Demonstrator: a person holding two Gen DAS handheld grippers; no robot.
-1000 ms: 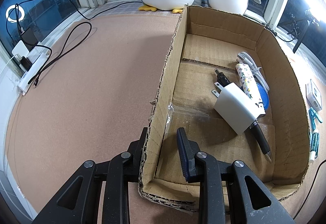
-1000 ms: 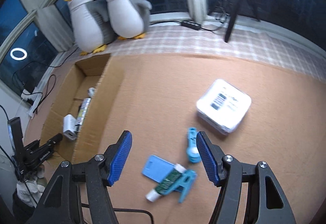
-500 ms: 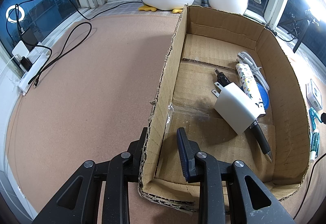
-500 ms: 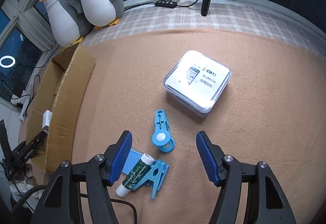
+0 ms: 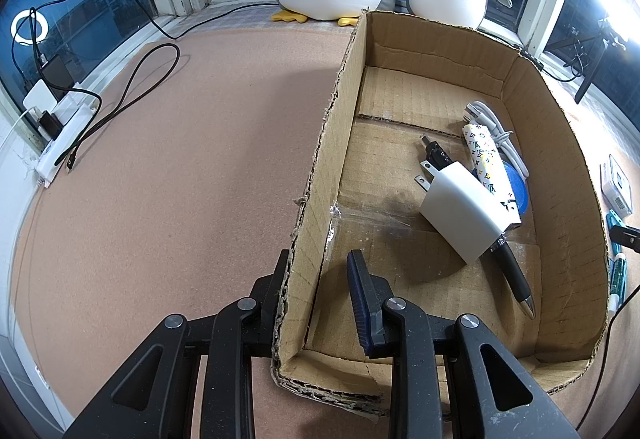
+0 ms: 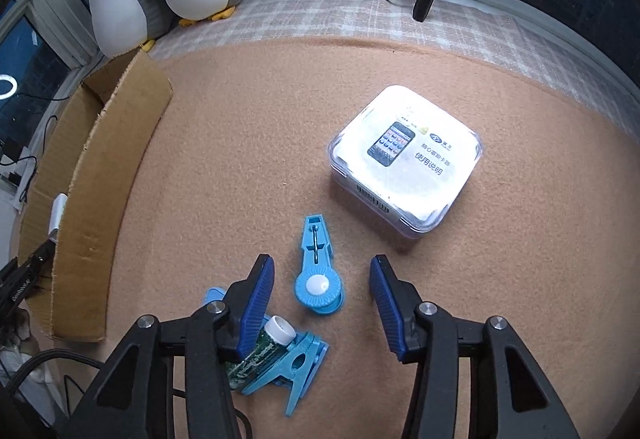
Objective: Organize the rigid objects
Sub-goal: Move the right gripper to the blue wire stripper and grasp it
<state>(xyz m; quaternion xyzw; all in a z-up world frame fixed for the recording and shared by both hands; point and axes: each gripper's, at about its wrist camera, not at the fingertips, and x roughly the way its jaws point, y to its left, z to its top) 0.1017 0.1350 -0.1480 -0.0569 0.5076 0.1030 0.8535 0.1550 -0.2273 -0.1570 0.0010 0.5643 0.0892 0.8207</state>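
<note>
Right tool (image 6: pixel 322 293) hangs low over the small blue clip (image 6: pixel 318 275), fingers apart either side of it, not touching; they have just been closing in. Left tool (image 5: pixel 320 289) clamped on the cardboard box (image 5: pixel 320 167) near-corner wall, steadying it. The clip lies on the carpeted floor between the box and a clear plastic case (image 6: pixel 404 159) (bigger blue clip (image 6: pixel 288 367) and tube (image 6: pixel 260 351) just beside the left finger). Step: grasping the clip. Next, likely: close fully, lift, carry to the box, where charger (image 5: pixel 460 211) and pen (image 5: pixel 514 273) already lie.
</note>
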